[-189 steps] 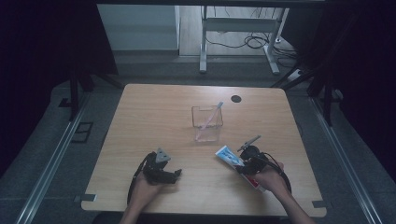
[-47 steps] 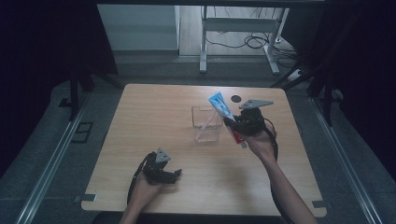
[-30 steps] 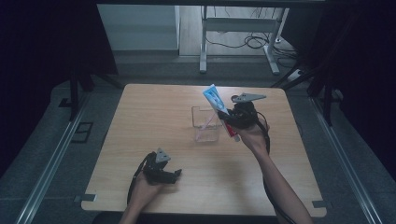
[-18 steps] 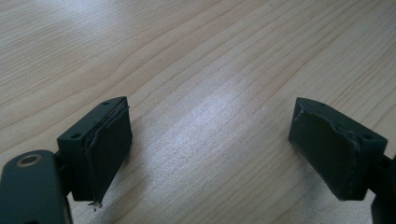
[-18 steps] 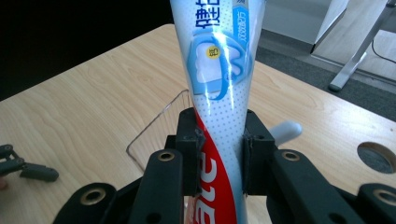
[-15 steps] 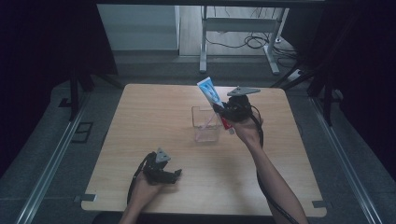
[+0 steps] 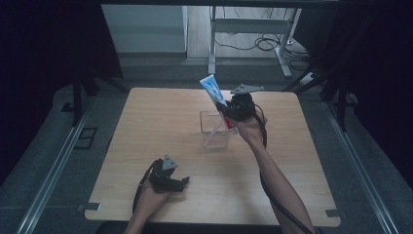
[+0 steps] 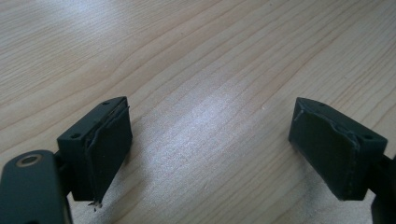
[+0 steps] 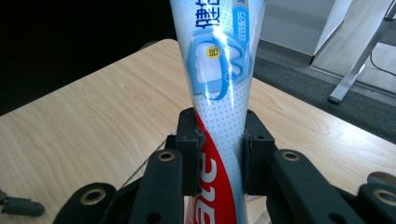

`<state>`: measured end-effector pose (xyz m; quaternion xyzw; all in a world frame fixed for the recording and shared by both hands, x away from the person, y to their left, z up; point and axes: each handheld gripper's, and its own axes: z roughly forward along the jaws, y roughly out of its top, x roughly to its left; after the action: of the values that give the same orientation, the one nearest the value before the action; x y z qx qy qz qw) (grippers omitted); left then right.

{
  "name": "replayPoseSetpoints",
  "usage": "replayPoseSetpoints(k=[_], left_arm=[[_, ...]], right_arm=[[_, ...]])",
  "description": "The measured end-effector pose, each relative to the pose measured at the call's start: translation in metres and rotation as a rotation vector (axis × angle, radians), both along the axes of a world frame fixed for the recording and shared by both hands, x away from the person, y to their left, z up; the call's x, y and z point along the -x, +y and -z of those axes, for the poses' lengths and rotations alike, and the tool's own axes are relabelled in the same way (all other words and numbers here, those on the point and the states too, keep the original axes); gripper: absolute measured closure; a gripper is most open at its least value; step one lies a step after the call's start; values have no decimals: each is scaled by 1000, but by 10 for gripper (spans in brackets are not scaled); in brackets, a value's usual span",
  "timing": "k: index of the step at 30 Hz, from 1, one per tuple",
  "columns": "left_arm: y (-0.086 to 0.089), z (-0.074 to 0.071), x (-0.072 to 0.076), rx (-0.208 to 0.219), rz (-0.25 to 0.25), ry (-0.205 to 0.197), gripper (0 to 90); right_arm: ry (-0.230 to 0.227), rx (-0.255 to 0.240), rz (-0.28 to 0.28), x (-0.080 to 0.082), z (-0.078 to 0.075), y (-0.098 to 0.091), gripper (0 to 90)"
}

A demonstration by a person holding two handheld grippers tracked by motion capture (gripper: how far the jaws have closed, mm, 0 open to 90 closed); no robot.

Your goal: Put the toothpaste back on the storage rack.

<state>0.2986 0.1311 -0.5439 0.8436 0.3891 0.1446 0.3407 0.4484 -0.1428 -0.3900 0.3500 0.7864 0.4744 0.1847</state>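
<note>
where the bench [image 7: 146, 126] comes nearest the person, the left hand-held gripper [image 7: 181, 183] lies low on the wood, its two black jaws spread wide with bare woodgrain between them in the left gripper view [image 8: 210, 154]. farther out, near the middle of the bench, stands one clear square container [image 7: 214, 129]; a thin stick-like thing leans inside it, too faint to name. just beyond and above the container's right edge, the right hand-held gripper [image 7: 228, 116] is raised off the bench, its jaws pinching one toothpaste tube [image 7: 214, 92] [image 9: 219, 70]. the tube is white and blue with a red band at its lower end, widening to a flat tail that tilts up and to the left.
</note>
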Motion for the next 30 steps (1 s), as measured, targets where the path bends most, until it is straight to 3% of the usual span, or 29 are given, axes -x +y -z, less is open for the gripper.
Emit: replayPoseSetpoints(k=[15,30], left_arm=[[0,0,0,2,-1,1,134],[0,0,0,1,-1,0,134]], right_arm=[[-13,-21,5,-18,7,18,726],[-5,3,0,-27,29,27,725]])
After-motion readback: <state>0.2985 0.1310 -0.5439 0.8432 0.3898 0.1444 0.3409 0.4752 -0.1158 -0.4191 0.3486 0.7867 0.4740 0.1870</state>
